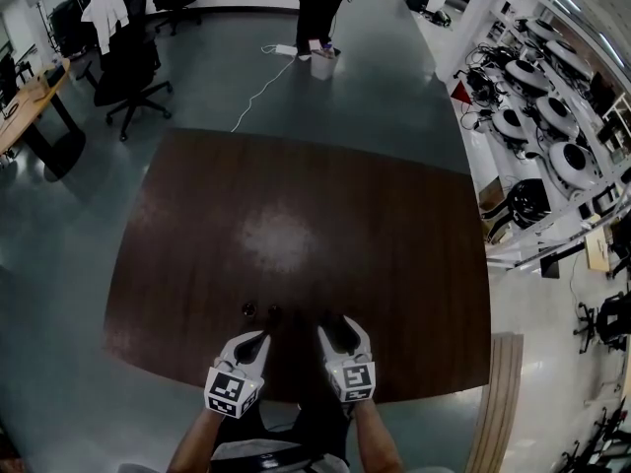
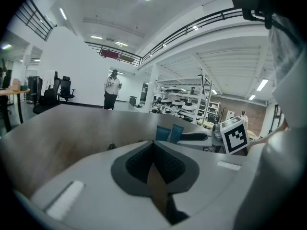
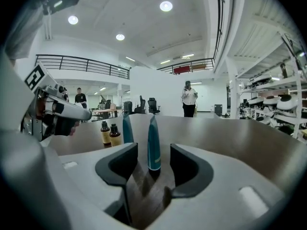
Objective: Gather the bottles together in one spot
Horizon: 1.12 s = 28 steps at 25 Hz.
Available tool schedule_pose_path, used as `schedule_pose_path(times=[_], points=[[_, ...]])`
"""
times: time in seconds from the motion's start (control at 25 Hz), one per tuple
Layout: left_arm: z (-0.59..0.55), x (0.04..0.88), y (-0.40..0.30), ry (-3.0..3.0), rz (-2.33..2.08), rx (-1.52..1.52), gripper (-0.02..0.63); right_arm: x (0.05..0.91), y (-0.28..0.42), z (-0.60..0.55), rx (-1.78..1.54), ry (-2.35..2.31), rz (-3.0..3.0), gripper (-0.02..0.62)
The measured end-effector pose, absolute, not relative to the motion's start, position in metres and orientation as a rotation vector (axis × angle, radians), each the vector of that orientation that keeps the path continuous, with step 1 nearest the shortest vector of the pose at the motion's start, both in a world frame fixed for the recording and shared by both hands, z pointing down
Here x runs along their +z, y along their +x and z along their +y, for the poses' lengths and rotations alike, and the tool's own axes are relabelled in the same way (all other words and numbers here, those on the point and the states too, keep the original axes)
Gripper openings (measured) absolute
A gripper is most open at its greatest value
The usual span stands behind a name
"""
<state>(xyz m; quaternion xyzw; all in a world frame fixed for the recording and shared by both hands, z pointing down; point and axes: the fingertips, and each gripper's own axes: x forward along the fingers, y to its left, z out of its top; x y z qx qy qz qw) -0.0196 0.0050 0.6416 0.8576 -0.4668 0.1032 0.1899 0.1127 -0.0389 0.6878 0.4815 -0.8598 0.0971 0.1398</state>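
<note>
The table (image 1: 296, 225) carries four bottles near its front edge. The right gripper (image 3: 153, 159), wide open, straddles one teal bottle (image 3: 154, 145) without touching it; the left gripper (image 2: 154, 152) is closed and empty. A crooked pull-back could topple that slim bottle. Count: two teal bottles, two amber bottles (image 3: 105, 134).

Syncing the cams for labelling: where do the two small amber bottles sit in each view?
Head view: amber bottles, two dark dots just below centre, slightly left.
Left gripper view: barely in it; only a dark cap shows, low and left of centre.
Right gripper view: side by side, left of centre, around mid-height.
Shared landmark: the standing person, visible in all three.
</note>
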Motion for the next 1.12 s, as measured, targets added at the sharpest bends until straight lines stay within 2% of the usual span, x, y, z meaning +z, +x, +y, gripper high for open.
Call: schedule_pose_path(times=[0.12,0.32,0.44,1.12], points=[[0.008,0.633,-0.019,2.414,-1.304,0.284,-0.002,0.677,0.114,-0.034,0.269,1.405,-2.473,0.182],[0.009,0.617,-0.021,2.43,-1.296,0.279,-0.002,0.649,0.116,-0.025,0.241,1.45,-2.472,0.047],[0.009,0.604,-0.023,2.445,-1.291,0.276,-0.002,0.633,0.117,-0.021,0.234,1.48,-2.467,0.002],[0.018,0.547,-0.024,2.506,-1.255,0.295,-0.002,0.566,0.092,0.004,0.309,1.473,-2.538,0.002]])
